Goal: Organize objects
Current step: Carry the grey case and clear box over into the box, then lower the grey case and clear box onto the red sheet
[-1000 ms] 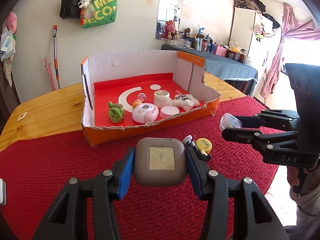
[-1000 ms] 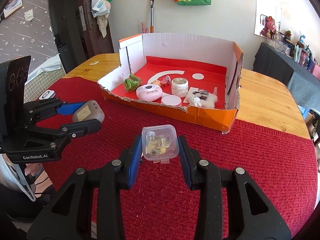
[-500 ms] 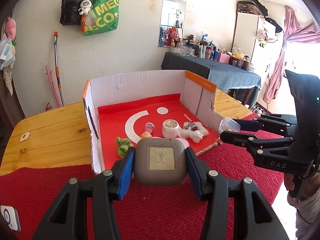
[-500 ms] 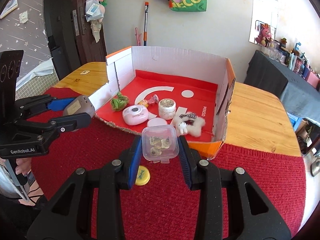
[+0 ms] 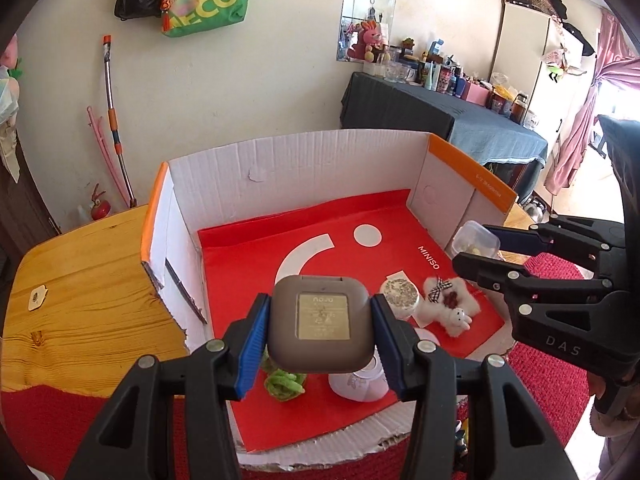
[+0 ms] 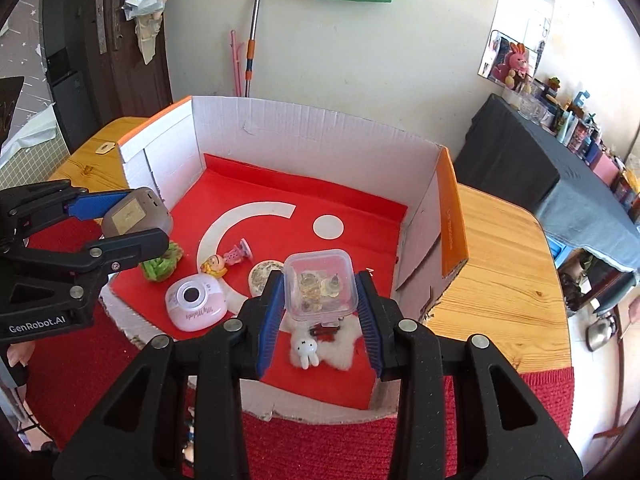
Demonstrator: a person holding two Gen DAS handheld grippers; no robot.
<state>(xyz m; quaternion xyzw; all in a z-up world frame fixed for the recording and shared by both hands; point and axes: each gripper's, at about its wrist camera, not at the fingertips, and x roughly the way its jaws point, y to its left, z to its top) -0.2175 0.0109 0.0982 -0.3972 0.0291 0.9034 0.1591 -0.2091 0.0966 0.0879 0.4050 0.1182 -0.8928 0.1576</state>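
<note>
Left gripper: the left gripper [image 5: 320,334] is clenched on a grey-brown case [image 5: 319,325], held in the air over the near-left part of the cardboard box [image 5: 296,168].
Right gripper: the right gripper [image 6: 320,298] is clamped on a small clear tub [image 6: 320,286] of pale trinkets, held above the near-right part of the same box.
What changed: a second ago both loads hung over the red mat [image 6: 320,452], short of the box; now both have crossed its torn near edge and sit over the red floor inside.
Already in the box: a pink round device [image 6: 195,306], a green scrunchie [image 6: 160,266], a glitter-lidded jar [image 5: 399,292] and a white plush [image 6: 322,344].
Free ground: the far half of the box floor, by the white dot [image 6: 328,226], looks bare.
Meaning for the task: carrying seems done; lowering and releasing each piece likely comes next, taking care not to land on the plush or jar.
</note>
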